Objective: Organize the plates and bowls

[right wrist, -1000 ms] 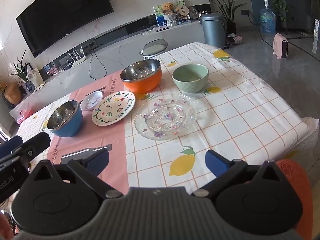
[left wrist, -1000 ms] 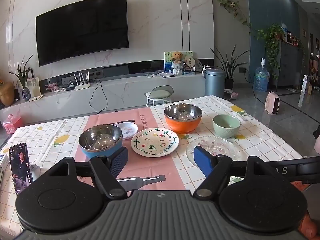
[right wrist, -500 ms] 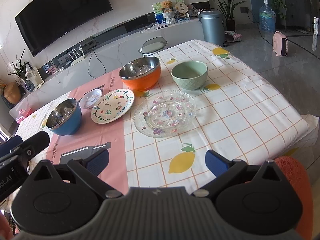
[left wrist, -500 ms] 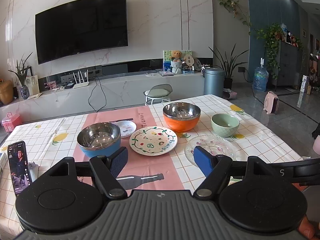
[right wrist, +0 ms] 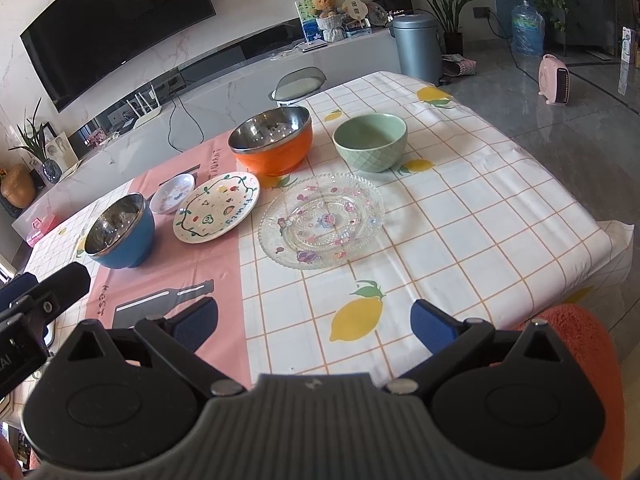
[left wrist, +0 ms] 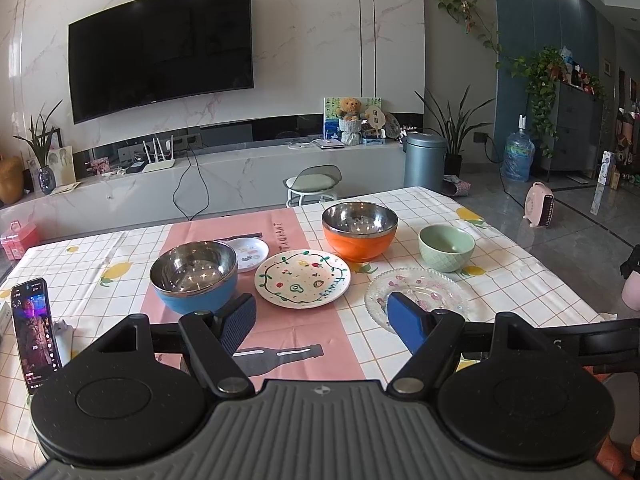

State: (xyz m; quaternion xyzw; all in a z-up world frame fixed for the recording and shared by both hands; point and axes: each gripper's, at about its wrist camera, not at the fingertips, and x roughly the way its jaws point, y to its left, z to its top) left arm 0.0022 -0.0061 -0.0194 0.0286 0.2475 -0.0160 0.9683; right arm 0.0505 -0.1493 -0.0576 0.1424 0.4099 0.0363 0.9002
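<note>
On the table stand a blue steel-lined bowl (left wrist: 195, 277) (right wrist: 120, 232), an orange steel-lined bowl (left wrist: 359, 230) (right wrist: 273, 140), a green bowl (left wrist: 446, 247) (right wrist: 370, 142), a painted white plate (left wrist: 302, 278) (right wrist: 217, 206), a small white dish (left wrist: 250, 253) (right wrist: 175, 198) and a clear glass plate (left wrist: 418, 292) (right wrist: 322, 224). My left gripper (left wrist: 322, 322) is open and empty, above the near table, short of the dishes. My right gripper (right wrist: 314, 324) is open and empty near the front edge.
A phone (left wrist: 34, 330) stands upright at the table's left edge. The table's right edge (right wrist: 612, 240) drops to the tiled floor. A stool (left wrist: 314, 182) stands beyond the far edge. The left gripper's body (right wrist: 40, 304) shows at the right view's left.
Both grippers have drawn back and risen slightly; the dishes sit a little farther away in both views. Nothing on the table has moved.
</note>
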